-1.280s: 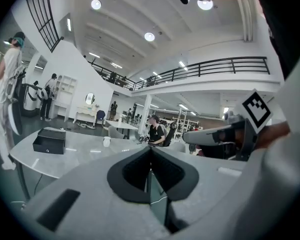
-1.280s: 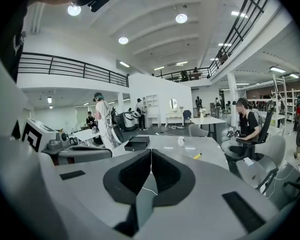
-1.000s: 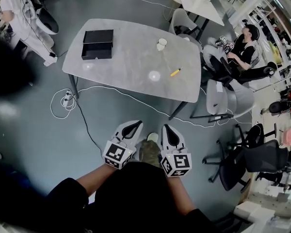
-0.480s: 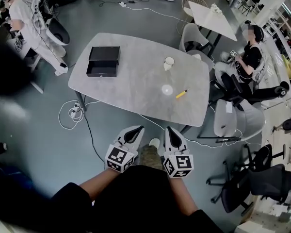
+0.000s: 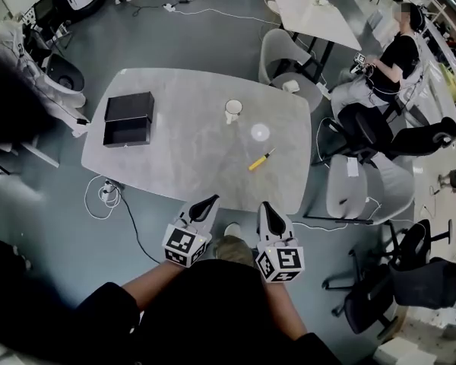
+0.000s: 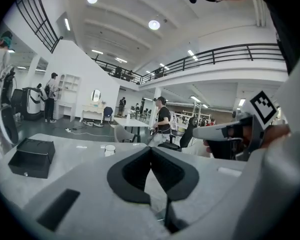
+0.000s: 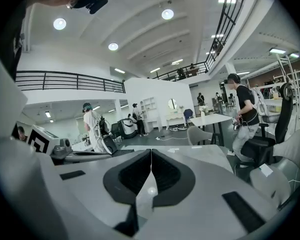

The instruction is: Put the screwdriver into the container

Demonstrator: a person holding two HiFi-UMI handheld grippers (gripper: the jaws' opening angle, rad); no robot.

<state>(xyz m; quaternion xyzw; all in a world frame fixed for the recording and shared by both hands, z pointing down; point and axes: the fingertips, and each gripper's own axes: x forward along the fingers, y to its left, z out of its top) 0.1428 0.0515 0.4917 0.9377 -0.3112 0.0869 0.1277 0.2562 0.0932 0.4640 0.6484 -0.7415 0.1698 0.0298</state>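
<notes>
From the head view, the yellow screwdriver (image 5: 261, 160) lies flat on the table (image 5: 182, 175), right of the cup (image 5: 232, 111) and well apart from the open black box (image 5: 128, 119). Both claws hang short of the table edge.

In the left gripper view, the left claw (image 6: 150, 149) is closed and empty.

In the right gripper view, the right claw (image 7: 151, 151) is likewise closed on nothing.

The screwdriver looks light, stiff and likely to roll, so pinch across the thick handle.
</notes>
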